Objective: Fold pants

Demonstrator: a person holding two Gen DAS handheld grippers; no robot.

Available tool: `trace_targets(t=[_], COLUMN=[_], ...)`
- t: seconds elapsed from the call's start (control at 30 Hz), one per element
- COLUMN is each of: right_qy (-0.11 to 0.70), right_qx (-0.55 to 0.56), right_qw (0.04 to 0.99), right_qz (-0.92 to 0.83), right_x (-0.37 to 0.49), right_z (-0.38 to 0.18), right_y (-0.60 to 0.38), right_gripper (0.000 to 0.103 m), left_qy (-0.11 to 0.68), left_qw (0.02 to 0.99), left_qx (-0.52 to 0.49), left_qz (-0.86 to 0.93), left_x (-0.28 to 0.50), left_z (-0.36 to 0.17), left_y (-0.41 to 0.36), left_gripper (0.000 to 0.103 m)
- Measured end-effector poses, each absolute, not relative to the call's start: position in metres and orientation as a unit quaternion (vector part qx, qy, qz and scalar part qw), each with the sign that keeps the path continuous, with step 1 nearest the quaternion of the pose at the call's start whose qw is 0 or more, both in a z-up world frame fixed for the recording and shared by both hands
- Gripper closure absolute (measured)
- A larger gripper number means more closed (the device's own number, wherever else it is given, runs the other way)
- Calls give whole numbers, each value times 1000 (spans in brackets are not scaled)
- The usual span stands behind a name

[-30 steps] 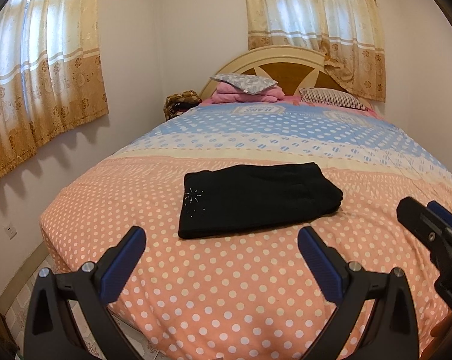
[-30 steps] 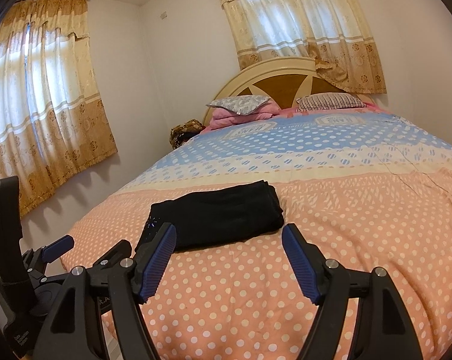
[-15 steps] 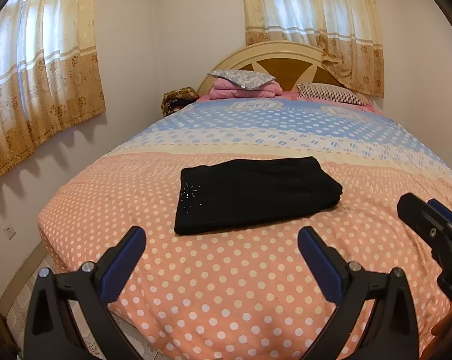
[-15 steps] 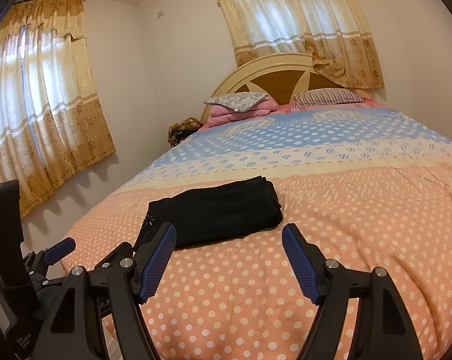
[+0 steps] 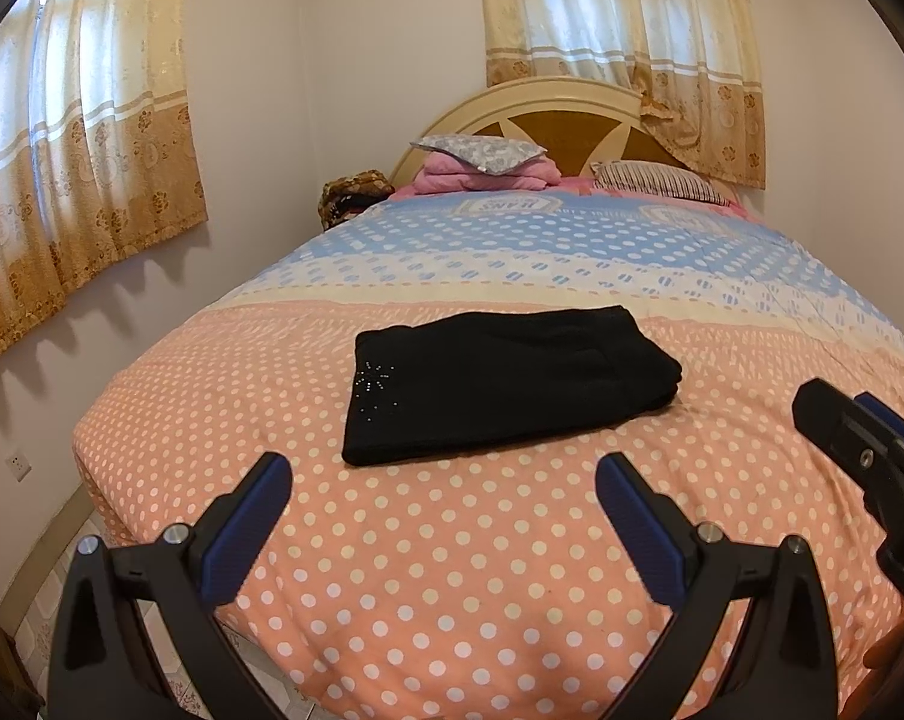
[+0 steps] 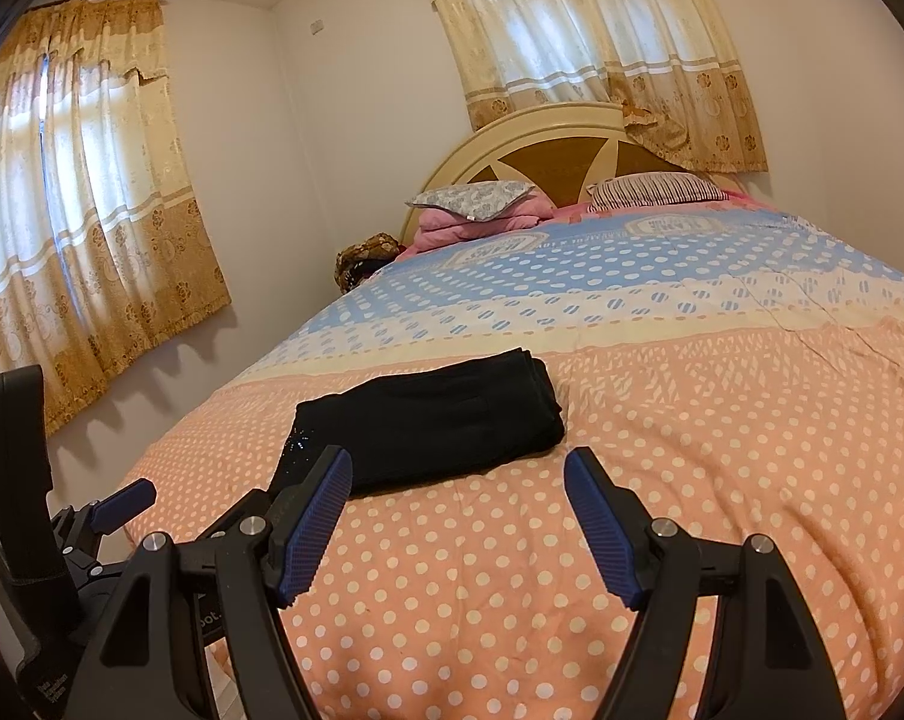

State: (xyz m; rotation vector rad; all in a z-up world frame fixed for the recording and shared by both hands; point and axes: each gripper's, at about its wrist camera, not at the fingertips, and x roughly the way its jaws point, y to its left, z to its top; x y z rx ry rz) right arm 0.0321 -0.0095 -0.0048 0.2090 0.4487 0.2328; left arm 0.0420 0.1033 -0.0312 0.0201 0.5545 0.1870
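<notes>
I see the folded pants (image 5: 499, 384) on the bed (image 5: 452, 570), just past my left fingers (image 5: 254, 522) and right fingers (image 6: 601, 516), both wide and empty.

a bed (image 5: 463, 588) under a polka-dot quilt, peach near, blue farther. at its cream-and-brown headboard (image 5: 571, 120): a grey pillow (image 5: 481, 151) on folded pink bedding (image 5: 481, 177), a striped pillow (image 5: 655, 182) beside. gold floral curtains (image 5: 80, 138) cover both windows.

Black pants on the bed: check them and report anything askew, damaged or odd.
Nothing stands out. The black pants lie folded in a compact rectangle, flat on the polka-dot bedspread. The left gripper and right gripper are open, clear of them.
</notes>
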Motion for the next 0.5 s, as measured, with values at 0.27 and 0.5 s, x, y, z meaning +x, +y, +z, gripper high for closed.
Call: trace_targets(t=[0.27, 0.5], right_qy=[222, 222], right_qx=[104, 105], right_qw=[963, 963], right_qz=[113, 112], right_x=[32, 32], right_z=[-5, -5], right_y=[-10, -10], right_gripper=[28, 28], left_qy=[272, 275], left_qw=[957, 956], left_qx=[14, 20], left_qz=[95, 96], left_x=[44, 47], left_z=[-33, -35], left_y=[103, 105], left_gripper=[0, 0])
